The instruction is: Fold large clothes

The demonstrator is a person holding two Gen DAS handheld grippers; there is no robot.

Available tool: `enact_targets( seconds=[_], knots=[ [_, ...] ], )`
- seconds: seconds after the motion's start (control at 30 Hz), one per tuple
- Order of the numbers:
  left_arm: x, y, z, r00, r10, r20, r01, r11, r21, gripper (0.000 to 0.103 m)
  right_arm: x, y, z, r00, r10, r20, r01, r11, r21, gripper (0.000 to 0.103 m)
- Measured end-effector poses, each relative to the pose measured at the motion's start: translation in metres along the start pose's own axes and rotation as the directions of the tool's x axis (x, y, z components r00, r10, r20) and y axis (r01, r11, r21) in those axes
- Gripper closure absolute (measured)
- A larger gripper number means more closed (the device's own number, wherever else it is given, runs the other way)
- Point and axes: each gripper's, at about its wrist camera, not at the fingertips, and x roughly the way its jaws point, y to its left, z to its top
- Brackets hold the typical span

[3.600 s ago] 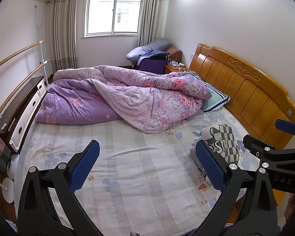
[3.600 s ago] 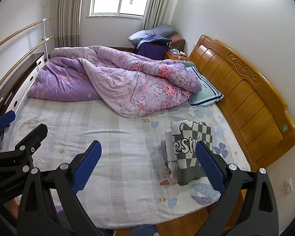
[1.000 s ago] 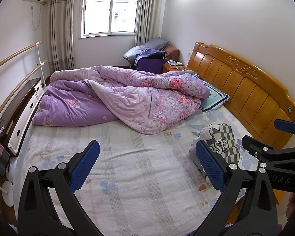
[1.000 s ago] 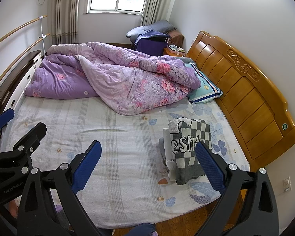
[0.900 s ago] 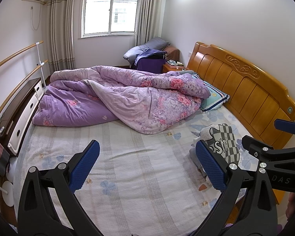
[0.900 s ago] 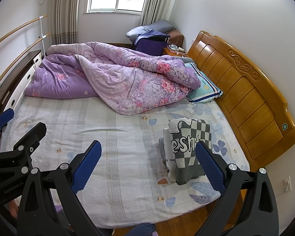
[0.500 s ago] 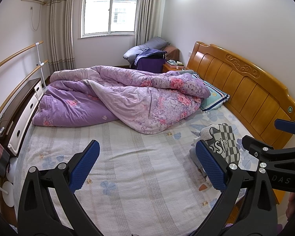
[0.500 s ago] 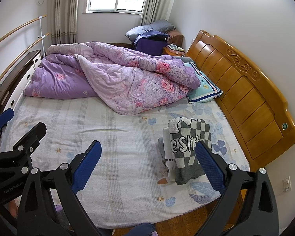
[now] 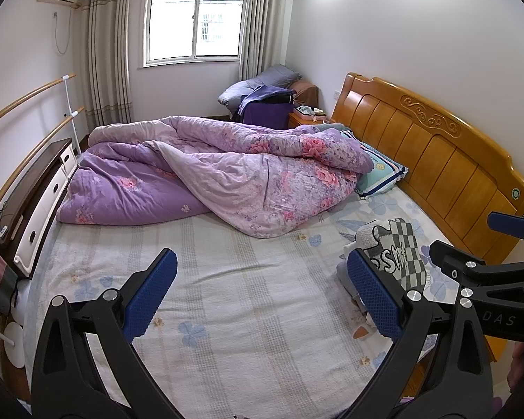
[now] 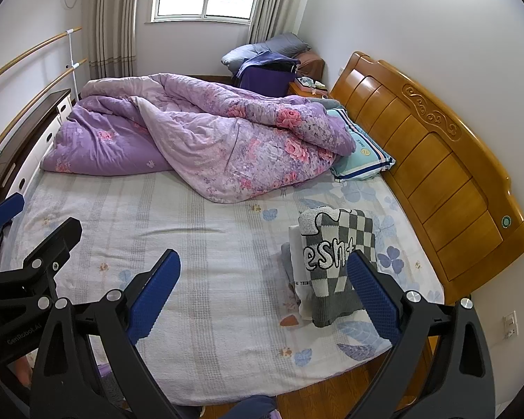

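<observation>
A folded stack of clothes (image 10: 332,262), checkered sweater on top, is lying on the bed (image 10: 192,244) near its right edge, close to the wooden headboard (image 10: 436,160). A rumpled purple quilt (image 10: 206,139) is filling the bed's far half, leaving bare sheet before both grippers. The left gripper (image 9: 262,296) and right gripper (image 10: 262,296) are hovering with fingers spread wide, holding nothing.

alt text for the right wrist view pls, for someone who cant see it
The open right tool hangs over a bed, holding nothing. A folded checkered sweater tops a small pile of folded clothes near the wooden headboard; a rumpled purple floral quilt lies beyond.
</observation>
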Motion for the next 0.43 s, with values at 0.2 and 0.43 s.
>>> enact_targets(
  seconds=[0.2,0.43],
  knots=[
    [0.003,0.002,-0.004,1.000,-0.005,-0.013,0.005,1.000,-0.002,0.005,0.007,-0.002,-0.008,1.000,0.002,-0.015,-0.002,1.000,0.000,0.010],
    [0.023,0.018,-0.018,0.994,0.001,-0.111,-0.005,0.999,-0.033,0.005,0.023,0.003,-0.007,0.998,0.035,-0.058,-0.036,0.999,-0.017,0.010]
  ],
)
